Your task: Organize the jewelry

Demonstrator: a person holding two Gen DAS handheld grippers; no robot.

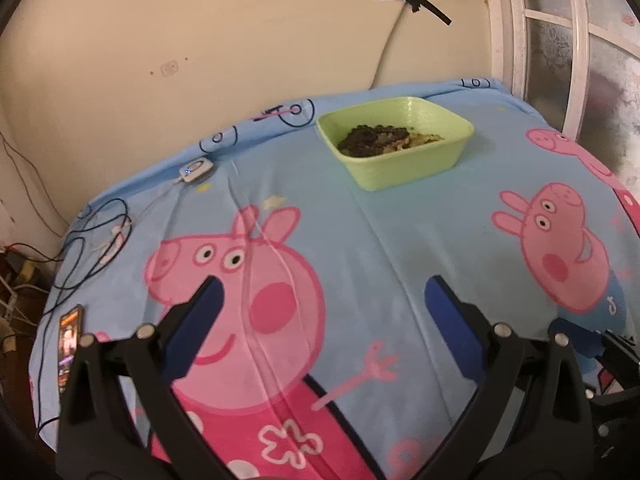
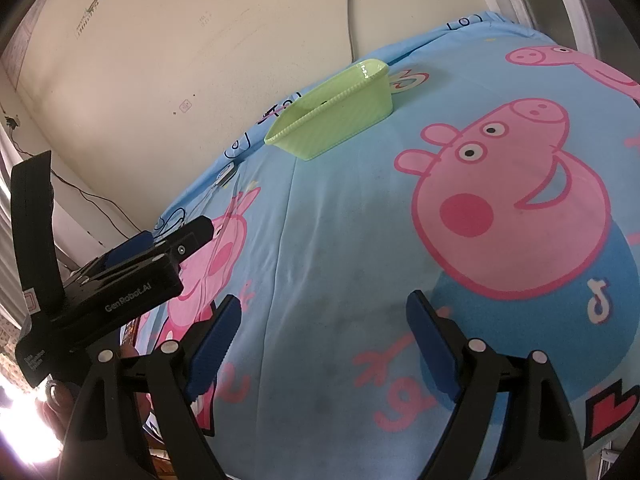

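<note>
A light green plastic tub stands at the far side of the blue cartoon-pig sheet. Inside it lies a heap of jewelry, dark beads and pale gold pieces. My left gripper is open and empty, low over the sheet, well short of the tub. In the right wrist view the tub shows from its side and its contents are hidden. My right gripper is open and empty over the sheet. The left gripper's body shows at that view's left.
A small white device with a lit dot and tangled black cables lie at the sheet's far left. A phone with a lit screen lies at the left edge. A wall stands behind, a window frame at right.
</note>
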